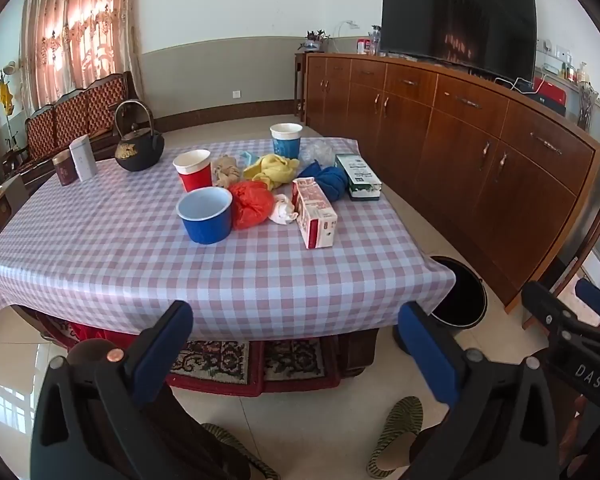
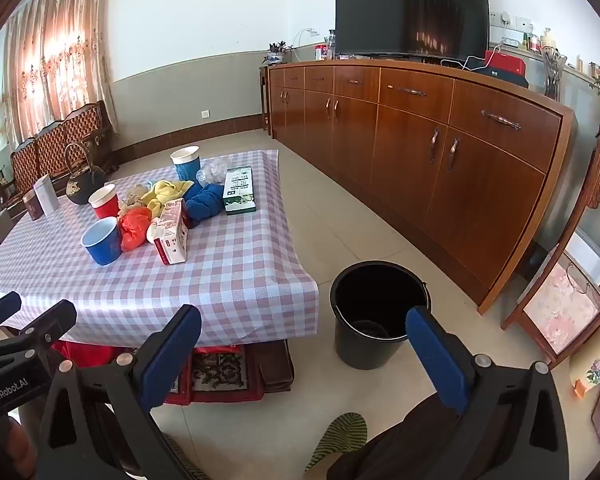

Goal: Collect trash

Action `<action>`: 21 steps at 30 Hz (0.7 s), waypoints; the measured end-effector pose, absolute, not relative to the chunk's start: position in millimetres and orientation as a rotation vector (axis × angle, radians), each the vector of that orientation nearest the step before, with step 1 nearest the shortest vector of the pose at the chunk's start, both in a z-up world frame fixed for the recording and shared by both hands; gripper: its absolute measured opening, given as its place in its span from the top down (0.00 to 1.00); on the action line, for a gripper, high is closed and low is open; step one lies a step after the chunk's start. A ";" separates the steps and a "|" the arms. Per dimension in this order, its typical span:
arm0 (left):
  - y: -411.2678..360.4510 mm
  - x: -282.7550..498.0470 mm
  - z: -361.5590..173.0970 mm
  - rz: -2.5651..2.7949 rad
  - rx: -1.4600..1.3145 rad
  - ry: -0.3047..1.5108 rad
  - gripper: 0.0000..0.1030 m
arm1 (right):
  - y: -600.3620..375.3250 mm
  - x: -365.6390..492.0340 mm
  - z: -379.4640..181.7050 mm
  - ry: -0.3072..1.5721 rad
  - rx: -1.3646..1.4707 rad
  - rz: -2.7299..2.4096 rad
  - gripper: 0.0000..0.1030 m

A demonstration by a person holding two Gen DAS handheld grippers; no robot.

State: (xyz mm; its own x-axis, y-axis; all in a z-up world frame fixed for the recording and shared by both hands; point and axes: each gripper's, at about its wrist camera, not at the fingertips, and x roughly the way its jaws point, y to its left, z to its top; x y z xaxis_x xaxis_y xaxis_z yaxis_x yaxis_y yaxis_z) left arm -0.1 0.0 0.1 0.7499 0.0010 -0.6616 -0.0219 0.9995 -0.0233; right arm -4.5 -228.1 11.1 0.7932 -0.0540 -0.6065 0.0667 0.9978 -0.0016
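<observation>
Both claws, left (image 1: 296, 332) and right (image 2: 304, 336), gape empty; round black plastic bucket (image 2: 380, 314) at 3 o'clock of checkered-cloth counter (image 2: 204, 264).

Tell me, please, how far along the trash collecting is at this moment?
Nothing looks done: the black bucket on the floor seems to hold no trash. Nothing is in hand: the left gripper and the right gripper are both open and short of the table. Left: the red carton, orange bag, crumpled tissue and paper cups still lie there.
</observation>
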 end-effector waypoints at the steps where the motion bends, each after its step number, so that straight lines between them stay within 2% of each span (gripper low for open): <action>1: -0.3 -0.3 0.6 0.014 -0.029 0.715 0.00 | -228.2 -4.4 11.1 0.649 0.021 -0.065 0.00; 21: -2.3 -5.4 10.6 0.000 -0.047 0.641 0.00 | -231.7 -9.6 15.5 0.605 0.031 -0.072 0.00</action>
State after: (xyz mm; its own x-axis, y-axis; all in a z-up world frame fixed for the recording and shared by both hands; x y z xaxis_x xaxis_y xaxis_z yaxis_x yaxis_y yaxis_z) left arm -5.4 -2.3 10.6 0.8016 -0.0147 -0.5977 -0.0143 0.9989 -0.0438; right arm -9.6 -231.7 15.5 0.8203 -0.0587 -0.5690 0.0769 0.9970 0.0081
